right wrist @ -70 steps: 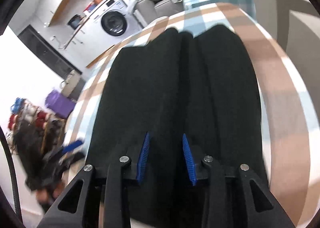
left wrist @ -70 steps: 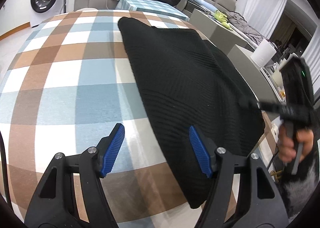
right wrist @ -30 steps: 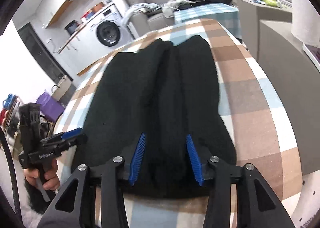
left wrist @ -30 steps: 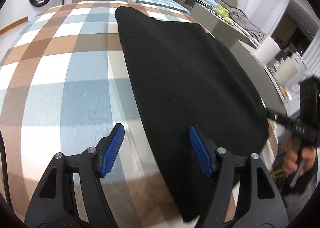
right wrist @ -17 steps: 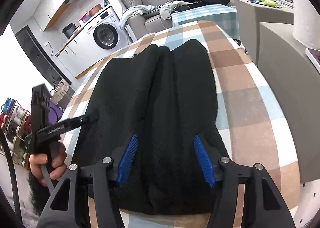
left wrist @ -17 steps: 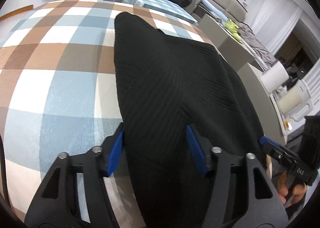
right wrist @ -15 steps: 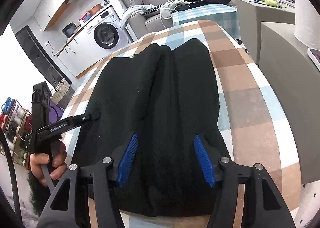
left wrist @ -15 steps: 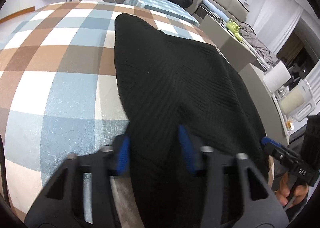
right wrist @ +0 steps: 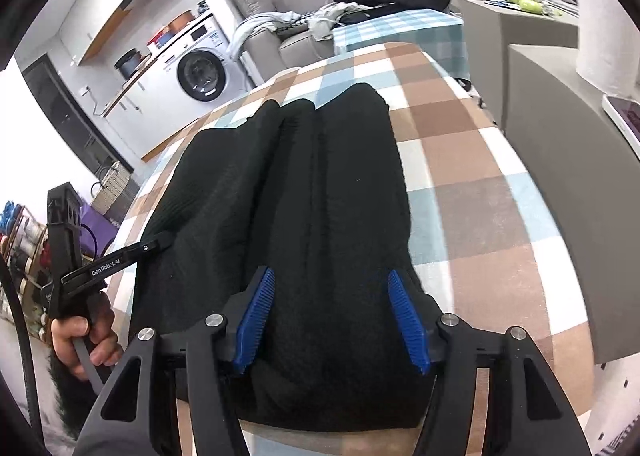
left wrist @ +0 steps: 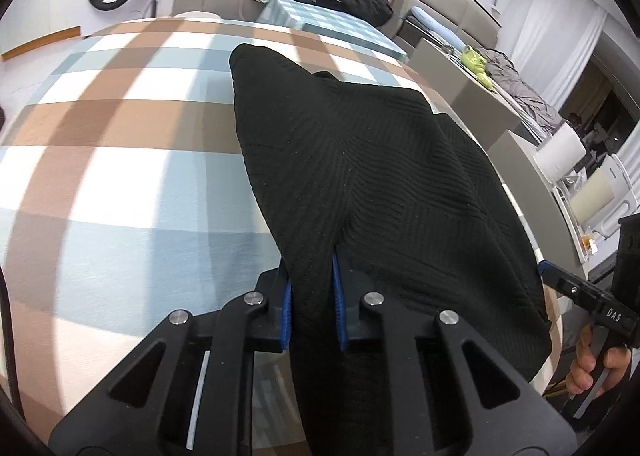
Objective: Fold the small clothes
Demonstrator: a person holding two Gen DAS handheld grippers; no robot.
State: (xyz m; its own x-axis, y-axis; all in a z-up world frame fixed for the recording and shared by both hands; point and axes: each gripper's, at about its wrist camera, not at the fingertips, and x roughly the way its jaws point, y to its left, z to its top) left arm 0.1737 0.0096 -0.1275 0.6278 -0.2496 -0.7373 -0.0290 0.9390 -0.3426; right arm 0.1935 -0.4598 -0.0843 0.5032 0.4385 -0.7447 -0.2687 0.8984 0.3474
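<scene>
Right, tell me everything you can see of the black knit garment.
The black knit garment is ribbed, soft-looking fabric lying lengthwise on the checked tablecloth, with long folds running along it. The left gripper is shut on a pinched ridge near its edge. The right gripper is open, its fingers straddling the near end.

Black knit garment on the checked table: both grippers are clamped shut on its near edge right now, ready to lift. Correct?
Only partly. The left gripper is shut on the black knit garment, as the left wrist view shows. The right gripper is open, its fingers straddling the garment on the checked table, per the right wrist view.
</scene>
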